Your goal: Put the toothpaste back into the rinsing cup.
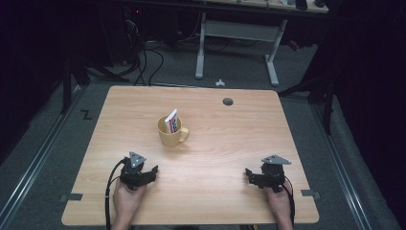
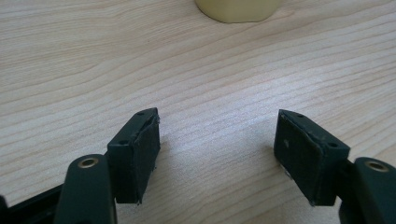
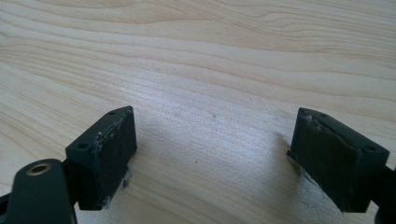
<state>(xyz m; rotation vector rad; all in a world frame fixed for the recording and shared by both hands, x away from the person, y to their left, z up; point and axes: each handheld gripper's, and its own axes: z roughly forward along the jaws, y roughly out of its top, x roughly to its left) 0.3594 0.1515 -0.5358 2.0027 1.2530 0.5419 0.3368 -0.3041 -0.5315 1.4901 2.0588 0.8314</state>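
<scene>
A yellow mug [image 1: 171, 132] stands upright near the middle of the wooden table [image 1: 239, 129], handle toward the right, with a white, red and blue packet [image 1: 173, 122] sticking out of it. My left gripper [image 1: 152, 173] rests low on the table at the near left, open, nothing between its jaws. The mug's base [image 2: 238, 10] shows at the top edge of the left gripper view, well beyond the open gripper [image 2: 217, 140]. My right gripper [image 1: 250, 173] lies at the near right, open and empty; in the right gripper view the gripper [image 3: 215, 149] has bare wood between its jaws.
A round grey cable hole [image 1: 228, 101] sits near the table's far edge. Beyond the table stands a white desk frame [image 1: 237, 43] on a grey floor with cables. Dark curtains close off both sides.
</scene>
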